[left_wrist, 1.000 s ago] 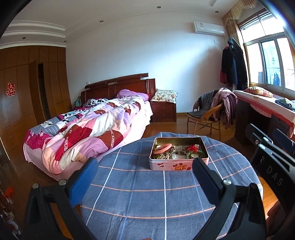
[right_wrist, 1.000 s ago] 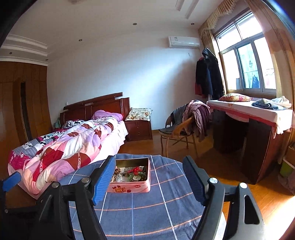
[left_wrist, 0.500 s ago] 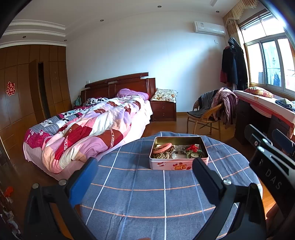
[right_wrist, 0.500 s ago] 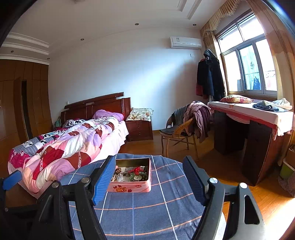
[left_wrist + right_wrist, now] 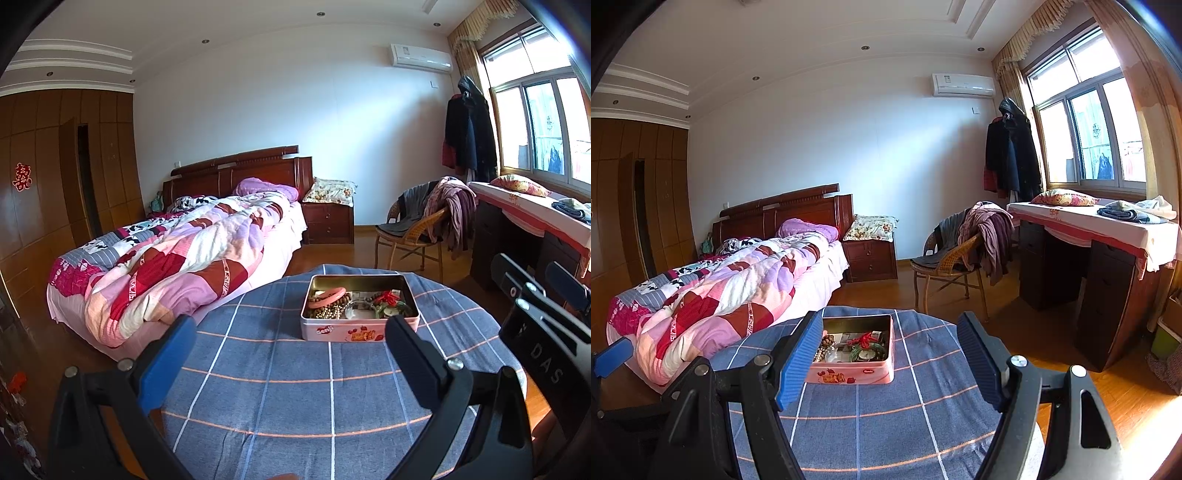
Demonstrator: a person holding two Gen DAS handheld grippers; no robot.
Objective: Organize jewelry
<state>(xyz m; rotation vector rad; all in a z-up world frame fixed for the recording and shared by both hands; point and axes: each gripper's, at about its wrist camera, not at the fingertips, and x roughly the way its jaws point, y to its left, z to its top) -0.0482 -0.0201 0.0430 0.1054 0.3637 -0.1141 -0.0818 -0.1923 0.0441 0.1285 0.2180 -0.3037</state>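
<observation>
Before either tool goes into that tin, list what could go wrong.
1. In the pink tin the beads, pink bangle and red-and-green piece lie heaped together; lifting one may drag others out.
2. The tin sits loose on the blue cloth; a push from the open left tool might slide it.
3. The open right tool is close alongside, so the two could collide.

Each tool is built from black plastic arms studded with silver screws. Ribbed blue pads (image 5: 798, 360) line the right tool (image 5: 892, 360); the left tool (image 5: 291, 354) matches it. "DAS" is printed on one housing (image 5: 546, 360).
</observation>
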